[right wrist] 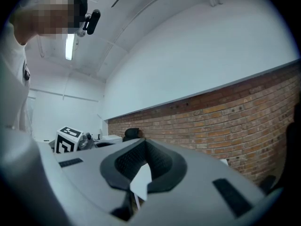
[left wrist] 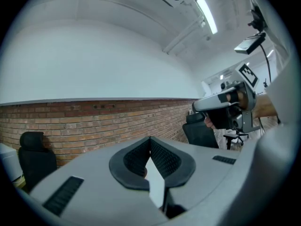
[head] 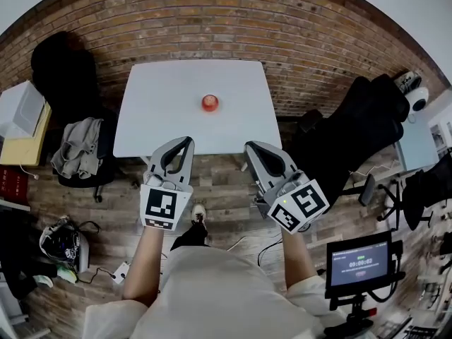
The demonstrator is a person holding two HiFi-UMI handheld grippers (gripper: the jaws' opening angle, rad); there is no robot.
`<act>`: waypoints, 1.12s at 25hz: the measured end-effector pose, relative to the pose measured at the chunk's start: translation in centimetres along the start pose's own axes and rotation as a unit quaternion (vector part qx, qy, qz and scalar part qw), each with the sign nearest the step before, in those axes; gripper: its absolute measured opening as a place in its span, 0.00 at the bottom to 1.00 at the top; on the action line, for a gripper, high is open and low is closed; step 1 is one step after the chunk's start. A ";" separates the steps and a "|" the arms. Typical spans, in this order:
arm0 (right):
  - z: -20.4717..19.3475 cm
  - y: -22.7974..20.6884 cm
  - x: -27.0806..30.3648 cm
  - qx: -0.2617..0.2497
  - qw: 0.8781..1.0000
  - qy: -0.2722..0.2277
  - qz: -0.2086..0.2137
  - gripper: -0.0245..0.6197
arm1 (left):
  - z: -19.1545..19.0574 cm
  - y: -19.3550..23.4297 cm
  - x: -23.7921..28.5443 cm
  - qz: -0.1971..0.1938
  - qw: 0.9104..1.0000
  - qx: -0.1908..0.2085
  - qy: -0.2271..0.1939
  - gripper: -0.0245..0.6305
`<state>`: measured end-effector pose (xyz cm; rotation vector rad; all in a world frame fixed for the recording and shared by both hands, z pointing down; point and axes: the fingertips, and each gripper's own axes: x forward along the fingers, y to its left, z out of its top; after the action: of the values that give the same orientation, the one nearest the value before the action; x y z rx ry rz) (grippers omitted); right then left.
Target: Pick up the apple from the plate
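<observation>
A red apple (head: 210, 102) sits on a small reddish plate (head: 203, 108) near the middle of a white table (head: 162, 111), far ahead in the head view. My left gripper (head: 187, 141) and right gripper (head: 251, 145) are held side by side in front of the table's near edge, well short of the apple. Both are shut with nothing between the pads. In the left gripper view the jaws (left wrist: 150, 140) meet at their tips, and the right gripper (left wrist: 225, 102) shows to the right. The right gripper view shows its jaws (right wrist: 145, 144) closed too. The apple appears in neither gripper view.
A chair draped with grey clothes (head: 79, 149) stands left of the table, and a black office chair (head: 360, 126) stands to the right. A stand with a timer screen (head: 358, 263) is at lower right. A brick wall (head: 233, 20) runs behind the table. Cables lie on the wooden floor.
</observation>
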<state>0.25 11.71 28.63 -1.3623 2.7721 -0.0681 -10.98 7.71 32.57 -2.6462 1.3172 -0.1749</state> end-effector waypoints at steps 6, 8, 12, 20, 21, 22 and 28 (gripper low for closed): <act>0.5 -2.9 4.8 -0.004 1.000 0.000 -0.010 0.04 | -0.4 3.6 4.3 -0.008 1.000 -0.003 0.002 0.04; -0.3 -4.8 7.1 0.009 1.000 0.009 -0.020 0.04 | -1.1 5.3 6.4 -0.011 1.000 -0.007 0.005 0.04; -1.1 -7.2 9.6 0.028 0.999 0.023 -0.032 0.04 | -1.5 7.0 8.8 -0.019 1.000 -0.009 0.007 0.04; -1.5 -8.3 12.3 0.011 0.998 0.033 -0.043 0.04 | -1.7 9.0 11.1 -0.030 0.999 -0.010 0.009 0.04; -1.6 -8.6 12.6 0.012 0.998 0.035 -0.044 0.04 | -1.7 9.3 11.6 -0.032 0.999 -0.010 0.009 0.04; -1.8 -9.1 13.1 0.013 0.998 0.038 -0.046 0.04 | -1.9 9.7 12.1 -0.033 0.999 -0.011 0.011 0.04; -2.9 -11.2 15.8 0.027 0.997 0.052 -0.053 0.04 | -3.6 11.3 14.7 -0.045 0.999 -0.019 0.024 0.04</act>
<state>-0.72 -7.60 31.77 -1.5338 2.7560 -0.2225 -11.61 -11.10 34.01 -2.7516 1.2292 -0.2281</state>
